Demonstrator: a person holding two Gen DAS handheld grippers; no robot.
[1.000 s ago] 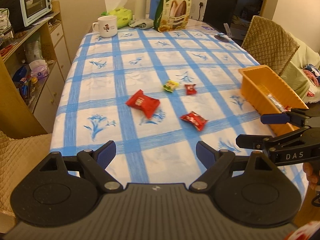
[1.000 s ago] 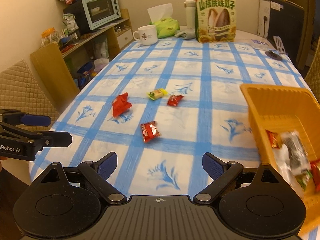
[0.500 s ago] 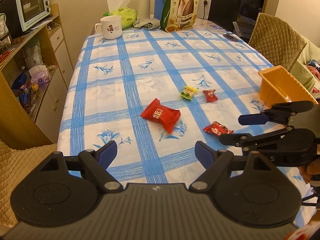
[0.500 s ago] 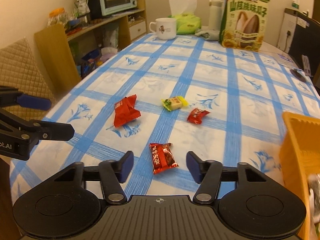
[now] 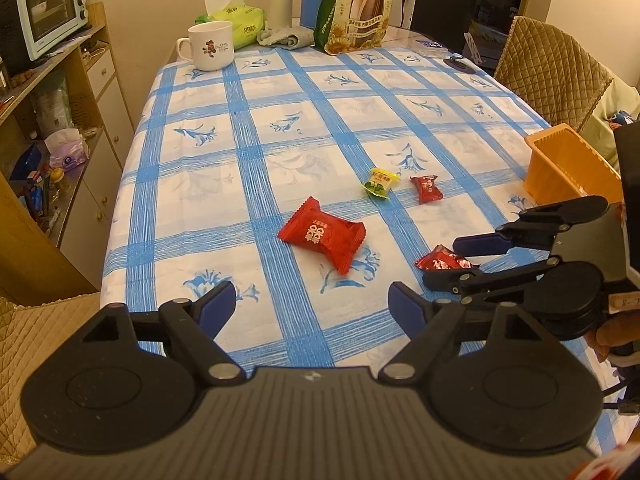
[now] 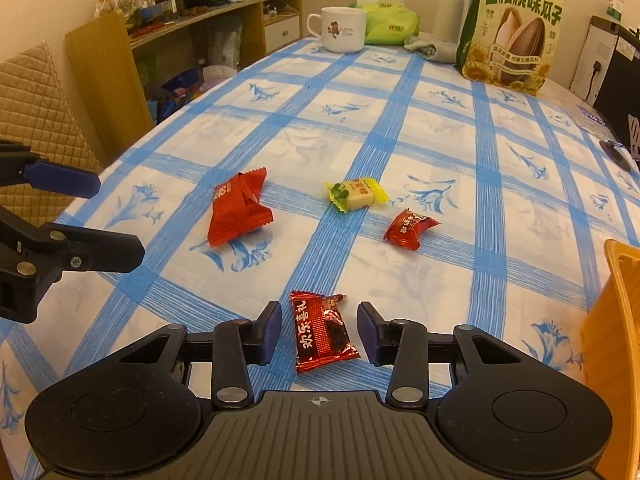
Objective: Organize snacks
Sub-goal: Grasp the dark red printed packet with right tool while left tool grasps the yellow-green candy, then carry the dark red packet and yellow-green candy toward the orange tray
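**Blue-checked tablecloth with four wrapped snacks and an orange bin**

Blue-checked tablecloth (image 6: pixel 436 264) covers the dining table. From left: the left gripper (image 5: pixel 310 304) hovers over the near edge, fingers spread wide, nothing between them. A large red packet (image 6: pixel 240 210) lies beyond it, then a yellow candy (image 6: pixel 356 194) and a small red candy (image 6: pixel 410 228). Nearer the camera, the right gripper (image 6: pixel 318 330) is closing around a dark red candy (image 6: pixel 322 332), pads not yet touching it. An orange bin (image 6: pixel 614 320) stands at far right.
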